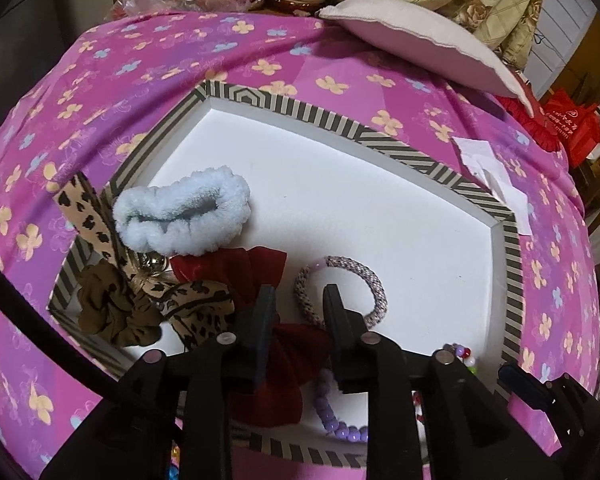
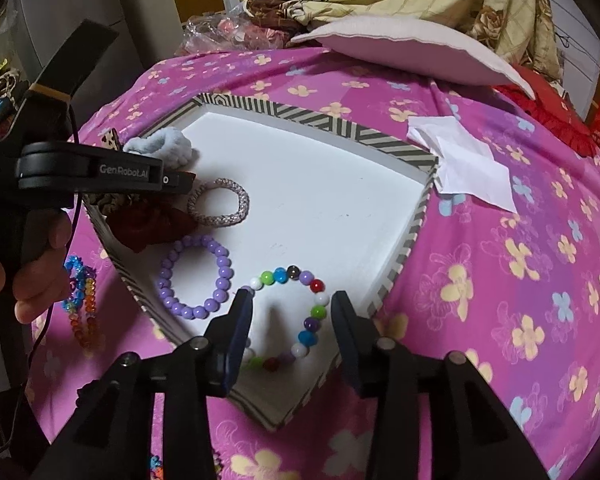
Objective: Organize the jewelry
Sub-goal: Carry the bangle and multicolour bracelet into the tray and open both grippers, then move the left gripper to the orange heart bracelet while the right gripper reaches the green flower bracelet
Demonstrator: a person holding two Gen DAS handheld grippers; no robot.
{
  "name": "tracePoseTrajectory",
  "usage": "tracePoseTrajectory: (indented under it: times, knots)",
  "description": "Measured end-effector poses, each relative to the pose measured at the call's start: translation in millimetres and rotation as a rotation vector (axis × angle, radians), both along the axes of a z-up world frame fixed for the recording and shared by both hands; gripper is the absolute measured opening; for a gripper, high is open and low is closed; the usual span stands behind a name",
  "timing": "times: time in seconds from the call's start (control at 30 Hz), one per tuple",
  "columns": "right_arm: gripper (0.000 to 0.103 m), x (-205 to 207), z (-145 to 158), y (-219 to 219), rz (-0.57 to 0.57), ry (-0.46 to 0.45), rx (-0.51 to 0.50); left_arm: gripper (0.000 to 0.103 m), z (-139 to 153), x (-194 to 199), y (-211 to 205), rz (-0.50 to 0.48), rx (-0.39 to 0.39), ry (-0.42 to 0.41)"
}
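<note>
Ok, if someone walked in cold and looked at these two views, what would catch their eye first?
Probably the striped hexagonal tray with its white floor, set on the bright magenta flowered bedspread. Inside it, a multicolored bead bracelet lies near the front corner between the right gripper's open jaws, with a purple bead bracelet just left of it. At the tray's left side, a fluffy pale-blue scrunchie tops a cluster of red and leopard-print scrunchies.
</note>
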State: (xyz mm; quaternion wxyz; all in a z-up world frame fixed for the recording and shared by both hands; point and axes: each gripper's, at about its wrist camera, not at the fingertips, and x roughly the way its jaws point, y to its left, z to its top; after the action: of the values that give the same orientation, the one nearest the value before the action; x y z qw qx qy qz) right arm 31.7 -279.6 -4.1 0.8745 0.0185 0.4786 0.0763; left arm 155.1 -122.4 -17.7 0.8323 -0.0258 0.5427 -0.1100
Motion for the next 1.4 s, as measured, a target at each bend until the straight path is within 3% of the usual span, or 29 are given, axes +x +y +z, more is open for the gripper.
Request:
tracePoseTrajectory:
  times: [0.5, 1.4]
  knots:
    - [0.05, -33, 18, -1, -0.053, -0.034, 0.043, 0.048, 38, -45, 4, -0.034, 0.031, -0.121]
    - [0.06, -103, 31, 24, -0.064, -0.059, 0.061, 0.048, 45, -151, 27, -0.041, 0.093, -0.179]
